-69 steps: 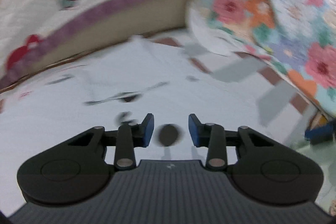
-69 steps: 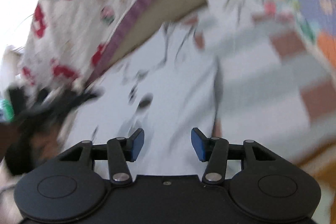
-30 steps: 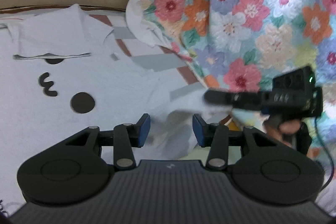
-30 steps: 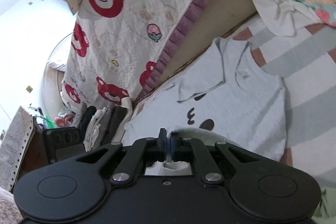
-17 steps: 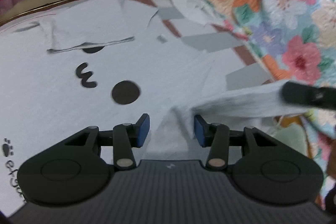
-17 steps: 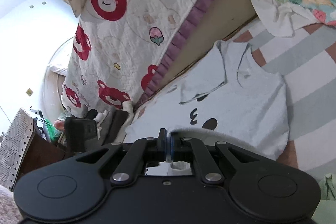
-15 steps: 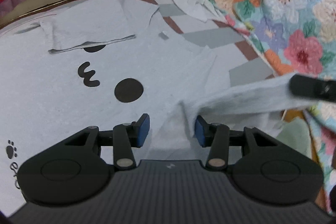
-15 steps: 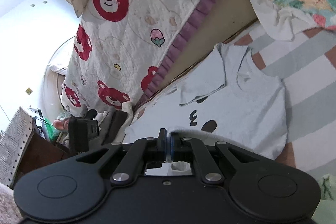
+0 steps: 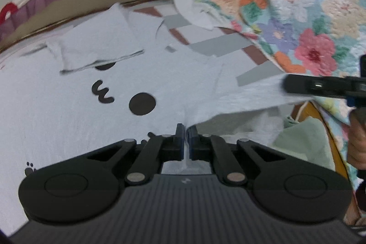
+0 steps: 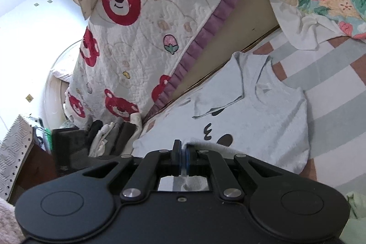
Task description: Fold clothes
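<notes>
T-shirt: a pale grey T-shirt (image 9: 68, 111) with a black face print lies flat on the striped bedsheet (image 9: 217, 46), collar toward the purple-edged bear quilt (image 10: 141, 42); one sleeve is folded in over the chest.
Hem: the near edge of the shirt rises off the sheet as a taut band that runs from the left gripper (image 9: 186, 141) across to the right gripper (image 9: 320, 86), seen side-on at the right edge of the left wrist view.
Left gripper: the blue-padded fingers are nearly together, with only a thin fold of grey cloth pinched between them.
Right gripper: in its own view the right gripper (image 10: 183, 157) has its fingers pressed together on a ridge of the same cloth, which shows again in the window behind them.
Surroundings: a floral quilt (image 9: 297, 4) covers the right of the bed; a light green garment (image 9: 304, 143) lies under the lifted band; folded clothes (image 10: 109, 134) are stacked by the bear quilt.
Hard to tell: the right gripper is blurred in the left view; a hand (image 9: 358, 141) at the frame edge is partly cut off.
</notes>
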Tool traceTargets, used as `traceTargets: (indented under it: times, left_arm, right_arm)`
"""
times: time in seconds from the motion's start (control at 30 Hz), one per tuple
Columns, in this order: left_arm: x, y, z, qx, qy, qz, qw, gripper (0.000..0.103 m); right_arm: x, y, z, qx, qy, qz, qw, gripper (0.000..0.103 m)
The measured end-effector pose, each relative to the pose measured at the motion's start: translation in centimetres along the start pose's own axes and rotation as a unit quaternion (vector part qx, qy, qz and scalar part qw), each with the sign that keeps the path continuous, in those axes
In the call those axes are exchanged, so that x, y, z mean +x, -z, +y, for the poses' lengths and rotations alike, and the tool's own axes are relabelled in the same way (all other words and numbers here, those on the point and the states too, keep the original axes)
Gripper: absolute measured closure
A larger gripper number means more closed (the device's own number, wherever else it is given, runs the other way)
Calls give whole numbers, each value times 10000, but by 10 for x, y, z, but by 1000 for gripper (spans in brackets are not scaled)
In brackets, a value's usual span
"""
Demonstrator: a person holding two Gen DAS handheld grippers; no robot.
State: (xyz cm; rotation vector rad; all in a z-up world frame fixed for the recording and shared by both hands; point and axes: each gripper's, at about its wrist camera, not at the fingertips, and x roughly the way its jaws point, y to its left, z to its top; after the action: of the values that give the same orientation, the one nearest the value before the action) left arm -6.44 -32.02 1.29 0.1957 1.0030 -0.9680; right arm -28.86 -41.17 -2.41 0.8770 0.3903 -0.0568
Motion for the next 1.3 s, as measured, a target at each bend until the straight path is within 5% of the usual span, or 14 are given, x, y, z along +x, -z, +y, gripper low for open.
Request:
traceTargets:
  times: [0.17,0.3,0.5,0.63,0.8,0.93,1.07,1.2,1.3]
  left_arm:
    - [-8,-2,10,-167,244,-102,9995,101]
    - [7,-5,13,46,-292,125,9995,101]
    - [35,-2,22,186,-491,349,9980,98]
    - [43,7,34,189,-381,392,9983,95]
    - [50,21,54,-243,-123,349,9990,88]
    - [49,28,60,-404,-5,203,9990,88]
    - [48,36,65,-564,113,57,9983,65]
    - [47,42,71,-708,234,-64,9972,65]
    - [55,42,70,-688,254,97,9973,65]
  right_arm:
    - [6,-6,-3,-211,305,58,9993,97]
    - [19,-13,-7,-346,404,150,9985,97]
    - [60,-22,-11,-1180,1968,293,9729,84]
    - [47,-27,-7,-1311,1876,-2,9734,77]
    - [40,-20,18,-2177,363,287,9749,78]
    - [77,-9,20,-2685,448,1106,9559,75]
    - [119,4,-1,-2770,819,2021,9358,66]
    - [125,11,-10,-2639,987,2239,9330,65]
    - [131,12,-15,-2642,1078,2379,9284,54]
